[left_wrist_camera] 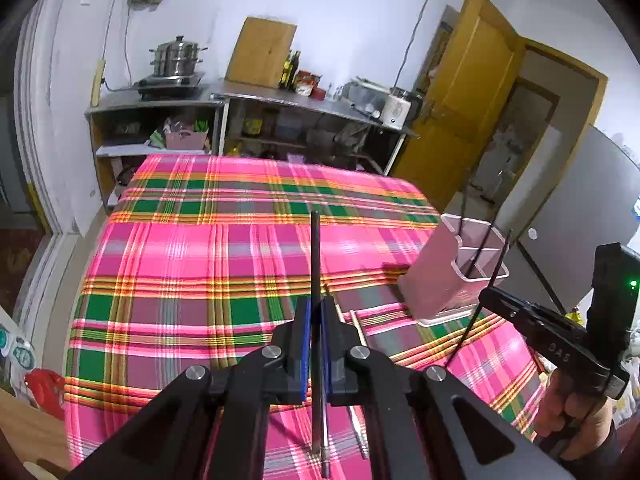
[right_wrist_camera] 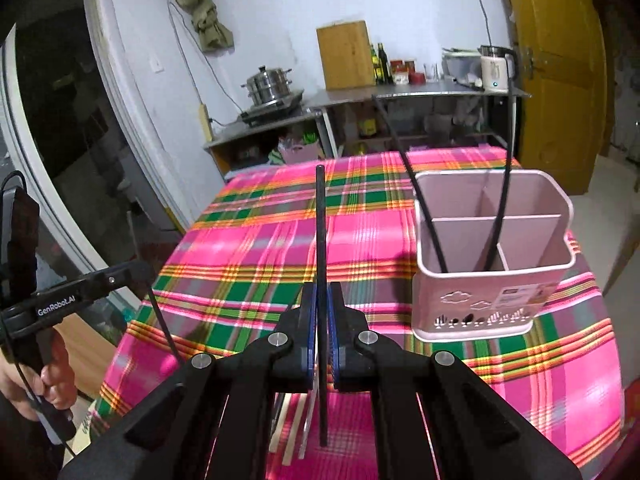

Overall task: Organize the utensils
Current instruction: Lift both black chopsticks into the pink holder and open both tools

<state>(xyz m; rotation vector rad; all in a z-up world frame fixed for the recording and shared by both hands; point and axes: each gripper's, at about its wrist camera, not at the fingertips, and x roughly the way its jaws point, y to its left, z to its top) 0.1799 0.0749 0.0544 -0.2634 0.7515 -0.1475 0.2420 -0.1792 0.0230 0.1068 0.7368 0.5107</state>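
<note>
The holder point(right_wrist_camera: 494, 256) stands upright on the surface point(right_wrist_camera: 256, 240), toward its right side. Two chopsticks point(right_wrist_camera: 424, 208) stand in the holder's front compartment, leaning apart. Each claw clamps one chopstick above the surface: left claw point(left_wrist_camera: 316, 320), right claw point(right_wrist_camera: 322, 308). More chopsticks point(left_wrist_camera: 358, 326) lie flat on the surface, left of the holder. A shelf point(left_wrist_camera: 248, 96) stands behind the surface.

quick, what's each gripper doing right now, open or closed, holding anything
Left gripper: closed on a black chopstick.
Right gripper: closed on another black chopstick.
</note>
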